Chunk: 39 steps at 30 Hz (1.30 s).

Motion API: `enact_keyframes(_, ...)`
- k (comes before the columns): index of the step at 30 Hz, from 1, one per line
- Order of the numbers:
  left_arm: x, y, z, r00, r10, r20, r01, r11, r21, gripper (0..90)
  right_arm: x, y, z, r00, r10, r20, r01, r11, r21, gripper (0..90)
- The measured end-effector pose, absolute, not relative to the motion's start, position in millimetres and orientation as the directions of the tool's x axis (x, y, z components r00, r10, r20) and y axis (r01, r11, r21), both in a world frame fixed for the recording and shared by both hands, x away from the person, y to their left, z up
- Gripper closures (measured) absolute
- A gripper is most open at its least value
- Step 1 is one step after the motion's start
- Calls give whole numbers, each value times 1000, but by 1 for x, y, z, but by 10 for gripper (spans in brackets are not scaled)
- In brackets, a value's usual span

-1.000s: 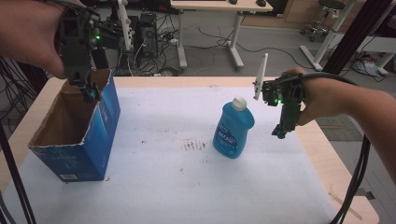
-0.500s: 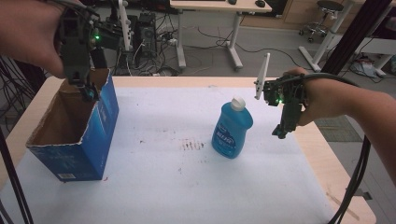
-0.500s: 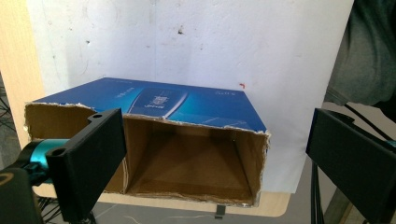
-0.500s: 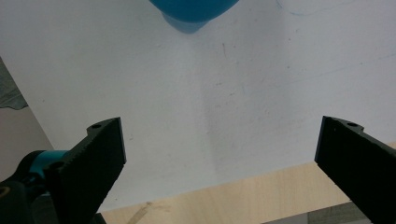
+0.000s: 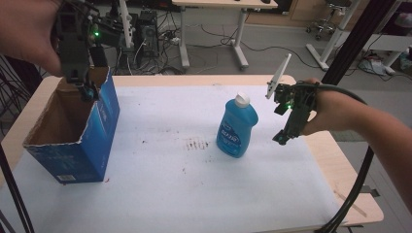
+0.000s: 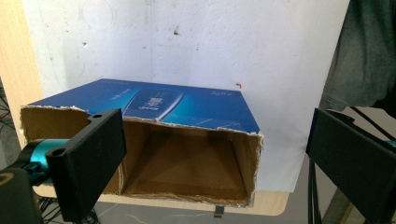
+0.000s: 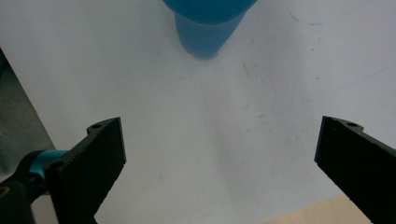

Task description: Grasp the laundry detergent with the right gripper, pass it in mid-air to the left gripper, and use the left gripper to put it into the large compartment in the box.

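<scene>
Both claws gape wide: left claw (image 5: pixel 87 91) above box (image 5: pixel 73 141) rim, right claw (image 5: pixel 282 138) beside bottle (image 5: pixel 236 127).

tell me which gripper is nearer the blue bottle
Right. The right gripper hangs open just to the right of the blue bottle, apart from it. The left gripper is far off, over the cardboard box.

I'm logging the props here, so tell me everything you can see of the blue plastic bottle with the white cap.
The blue plastic bottle with the white cap stands upright on the white table cover, right of middle. Its translucent blue body widens from a narrow neck, under a closed-looking white cap, and bears a blue front label with print too small to read. Nothing grips it: the right gripper hangs open beside it, apart. The right gripper view shows its blue base.
</scene>
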State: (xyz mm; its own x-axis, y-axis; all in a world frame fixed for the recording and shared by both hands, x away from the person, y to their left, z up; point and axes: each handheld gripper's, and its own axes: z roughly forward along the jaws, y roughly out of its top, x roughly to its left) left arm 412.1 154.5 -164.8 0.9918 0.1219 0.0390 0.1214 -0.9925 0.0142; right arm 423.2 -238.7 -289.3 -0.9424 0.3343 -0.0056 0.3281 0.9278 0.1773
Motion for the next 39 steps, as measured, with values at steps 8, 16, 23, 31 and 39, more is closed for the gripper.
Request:
enact_keyframes(8,414,153,-165,993,108,37,107,-994,23,48,413,-251,-315,-884,465,53,449,811,376,9)
enact_keyframes(16,413,156,-165,993,109,37,108,-994,29,48,408,-253,-337,-836,543,81,505,704,500,9)
enact_keyframes(23,413,158,-165,993,107,39,106,-994,23,48,404,-252,-349,-827,553,99,505,655,562,9)
enact_keyframes(31,411,157,-163,994,101,41,100,-995,26,48,401,-250,-357,-808,573,140,522,585,620,9)
enact_keyframes(39,410,160,-163,994,105,41,104,-994,26,48,400,-251,-369,-769,619,163,545,500,673,9)
